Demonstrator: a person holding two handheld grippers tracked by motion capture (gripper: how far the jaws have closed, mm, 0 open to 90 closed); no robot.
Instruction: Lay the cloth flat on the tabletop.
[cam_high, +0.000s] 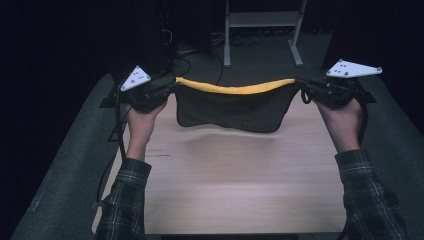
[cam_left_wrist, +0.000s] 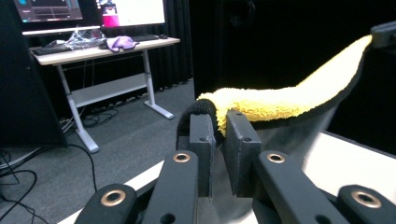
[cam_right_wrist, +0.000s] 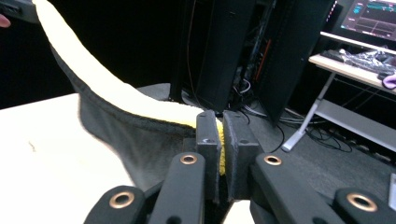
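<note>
A cloth (cam_high: 230, 102), dark grey on one face and yellow on the other, hangs stretched between my two grippers above the far part of the wooden table (cam_high: 235, 185). My left gripper (cam_high: 172, 86) is shut on the cloth's left corner, and my right gripper (cam_high: 300, 85) is shut on its right corner. The yellow top edge sags a little in the middle. In the left gripper view the jaws (cam_left_wrist: 219, 135) pinch the cloth (cam_left_wrist: 280, 100), which runs up to the right. In the right gripper view the jaws (cam_right_wrist: 220, 140) clamp the cloth (cam_right_wrist: 121, 121), which runs up to the left.
Grey carpet (cam_high: 65, 165) surrounds the table on both sides. A white desk frame (cam_high: 262, 30) stands on the floor beyond the table. In the left gripper view a desk (cam_left_wrist: 102, 49) carries monitors and clutter; cables lie on the floor.
</note>
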